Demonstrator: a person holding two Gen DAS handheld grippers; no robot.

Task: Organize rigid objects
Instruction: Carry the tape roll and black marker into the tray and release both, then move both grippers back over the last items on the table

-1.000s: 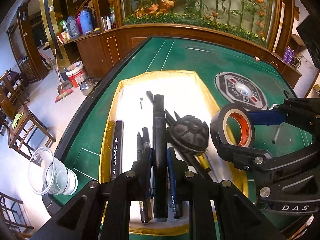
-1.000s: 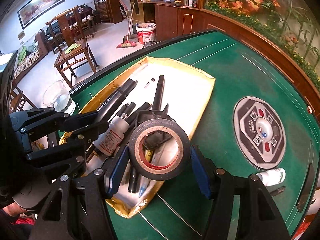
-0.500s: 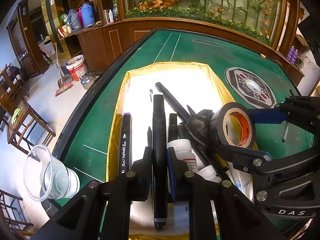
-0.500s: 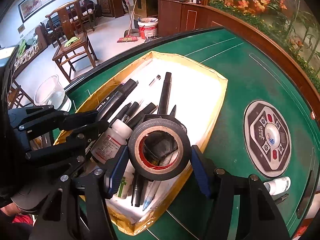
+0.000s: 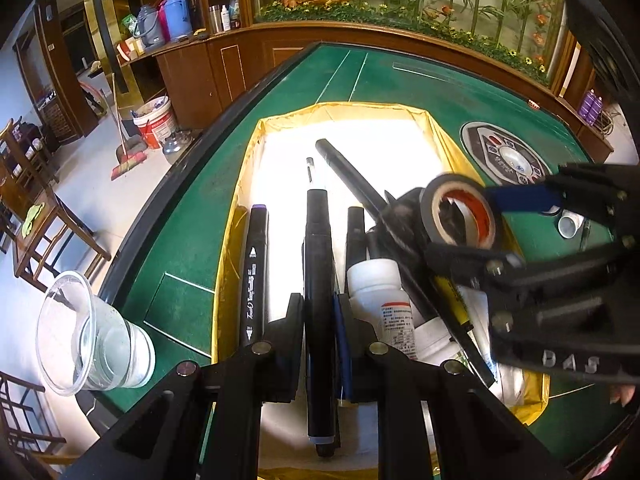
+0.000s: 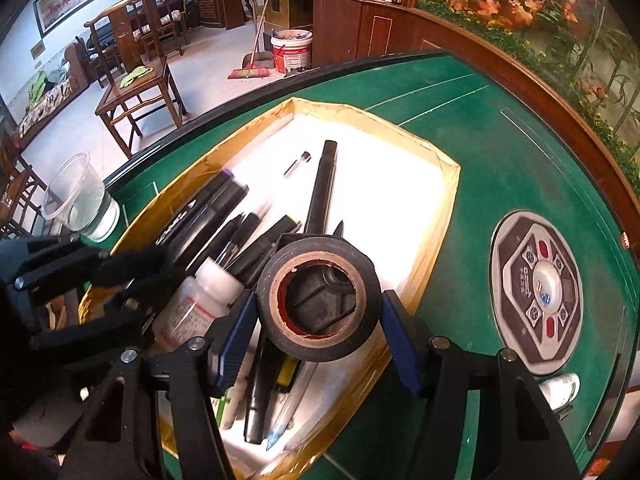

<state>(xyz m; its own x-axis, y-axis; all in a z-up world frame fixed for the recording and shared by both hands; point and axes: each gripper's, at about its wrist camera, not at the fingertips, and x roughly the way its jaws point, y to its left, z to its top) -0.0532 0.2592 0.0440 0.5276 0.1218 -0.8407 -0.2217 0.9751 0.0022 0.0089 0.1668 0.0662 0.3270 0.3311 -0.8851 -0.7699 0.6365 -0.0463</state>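
A shallow yellow-walled tray (image 5: 248, 152) (image 6: 448, 184) with a white floor lies on the green table. It holds several black markers, a white pill bottle (image 5: 380, 296) (image 6: 200, 300) and a black ribbed part. My left gripper (image 5: 319, 312) is shut on a thick black marker (image 5: 318, 264), held lengthwise over the tray's near end. My right gripper (image 6: 318, 316) is shut on a roll of black tape (image 6: 320, 300) (image 5: 456, 208), held above the tray's near right side, over the black part.
A clear plastic cup (image 5: 80, 340) (image 6: 80, 200) stands at the table's left edge. A round control panel (image 6: 536, 288) is set in the felt on the right, with a small white bottle (image 6: 560, 388) beside it. Wooden chairs and a bucket stand on the floor beyond.
Both grippers have drawn back toward the tray's near end with their loads; more of the tray's far floor shows. The pill bottle has come into the left wrist view.
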